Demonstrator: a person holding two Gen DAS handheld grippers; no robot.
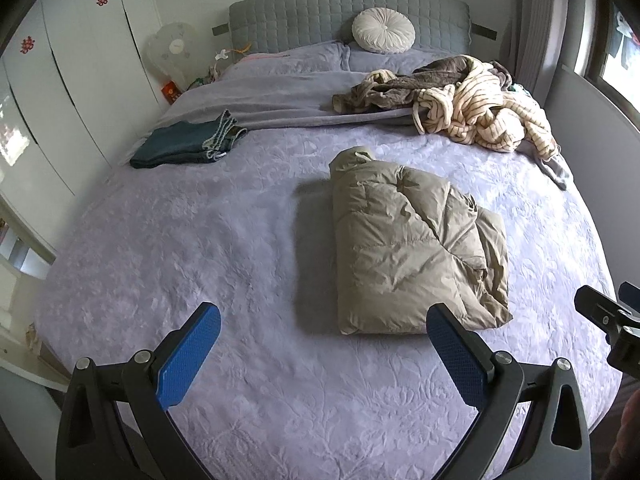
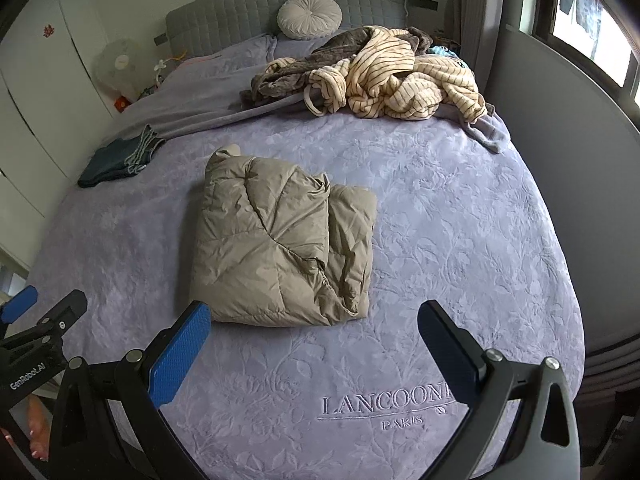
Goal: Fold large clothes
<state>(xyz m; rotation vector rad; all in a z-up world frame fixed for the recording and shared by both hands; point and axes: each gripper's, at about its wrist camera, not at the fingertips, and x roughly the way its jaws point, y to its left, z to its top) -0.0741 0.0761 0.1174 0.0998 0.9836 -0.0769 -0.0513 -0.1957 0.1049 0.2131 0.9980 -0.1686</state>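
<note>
A beige puffer jacket (image 1: pixel 412 248) lies folded into a thick rectangle in the middle of the lavender bed; it also shows in the right wrist view (image 2: pixel 280 240). My left gripper (image 1: pixel 322 316) is open and empty, above the bed just short of the jacket's near edge. My right gripper (image 2: pixel 314 320) is open and empty, also just short of the jacket's near edge. A heap of unfolded clothes, cream striped and brown (image 1: pixel 472 104), lies at the back right of the bed and shows in the right wrist view too (image 2: pixel 380 76). Folded jeans (image 1: pixel 188 144) sit at the left side.
The lavender bedspread (image 1: pixel 200 240) covers the bed. A round white cushion (image 1: pixel 383 31) leans on the grey headboard (image 1: pixel 288 12). White wardrobe doors (image 1: pixel 60 92) stand on the left. A grey panel (image 2: pixel 560 160) and a window stand to the right.
</note>
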